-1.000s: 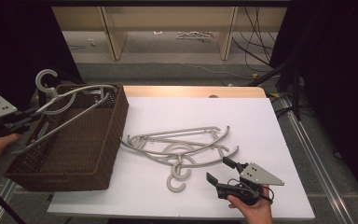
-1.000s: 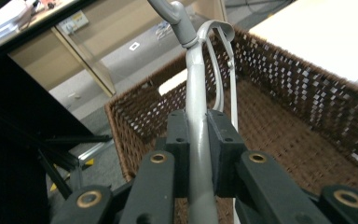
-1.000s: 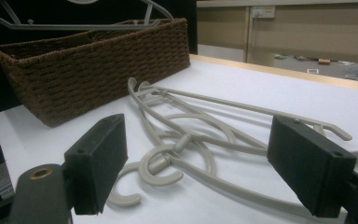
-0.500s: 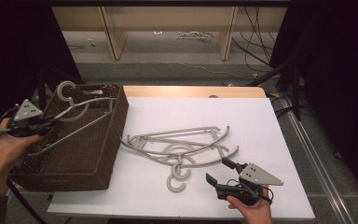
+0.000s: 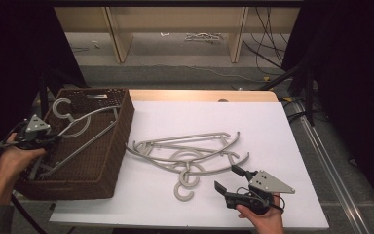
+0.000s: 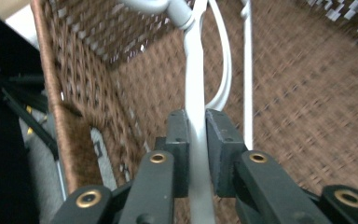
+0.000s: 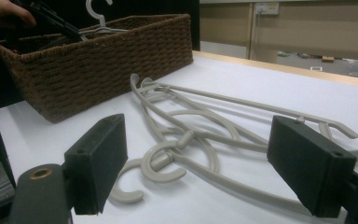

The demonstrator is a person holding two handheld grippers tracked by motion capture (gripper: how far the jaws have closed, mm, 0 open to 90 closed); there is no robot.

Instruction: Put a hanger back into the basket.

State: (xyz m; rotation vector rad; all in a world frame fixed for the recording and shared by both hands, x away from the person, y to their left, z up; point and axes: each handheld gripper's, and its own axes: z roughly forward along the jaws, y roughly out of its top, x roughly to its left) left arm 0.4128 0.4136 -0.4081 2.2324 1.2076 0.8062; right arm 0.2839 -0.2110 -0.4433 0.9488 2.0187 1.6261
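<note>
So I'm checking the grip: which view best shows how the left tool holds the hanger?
The left gripper view: its pads clamp the hanger bar up close. The high view shows the left tool small over the basket; the right gripper view shows it distant, dark.

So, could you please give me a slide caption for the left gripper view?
Left gripper clamps a grey hanger inside the brown wicker basket.

Counter [image 5: 282, 126]: open white surface from 12 to 3 o'clock. Obstacles: wicker basket [image 5: 112, 161] at 9 o'clock; tangled hangers [image 5: 195, 151] lay at centre.
</note>
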